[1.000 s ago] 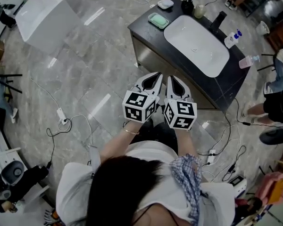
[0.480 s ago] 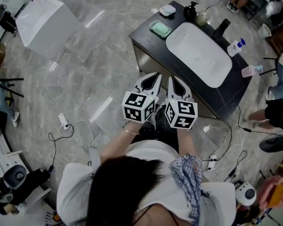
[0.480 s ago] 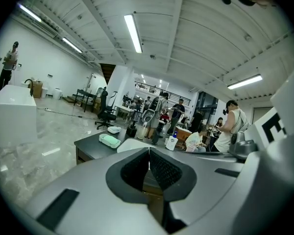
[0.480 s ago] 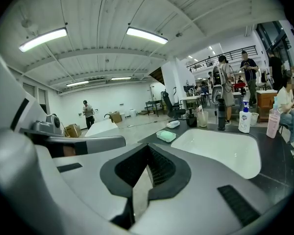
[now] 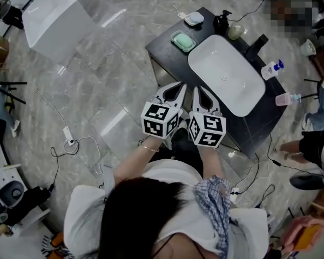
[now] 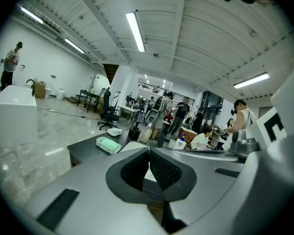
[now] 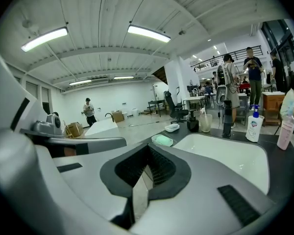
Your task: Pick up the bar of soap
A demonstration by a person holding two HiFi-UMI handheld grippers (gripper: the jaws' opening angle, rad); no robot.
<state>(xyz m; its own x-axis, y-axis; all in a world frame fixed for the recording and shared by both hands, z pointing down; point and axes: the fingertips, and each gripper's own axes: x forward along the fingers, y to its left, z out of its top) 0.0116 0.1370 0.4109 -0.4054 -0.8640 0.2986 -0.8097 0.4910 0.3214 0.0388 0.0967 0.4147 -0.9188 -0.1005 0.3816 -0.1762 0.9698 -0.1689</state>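
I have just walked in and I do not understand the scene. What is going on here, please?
A person stands in front of a dark counter with a white sink. The person holds the left hand-held gripper and the right hand-held gripper side by side, short of the counter. Both are shut and empty. The green soap lies in its dish on the counter to the left of the sink, untouched, so picking it up has not begun.

In the head view, the front of the counter [image 5: 163, 46] is partly covered by the right gripper [image 5: 198, 90]. What is held in the white dish [image 5: 194, 18] is perhaps too small to be told.
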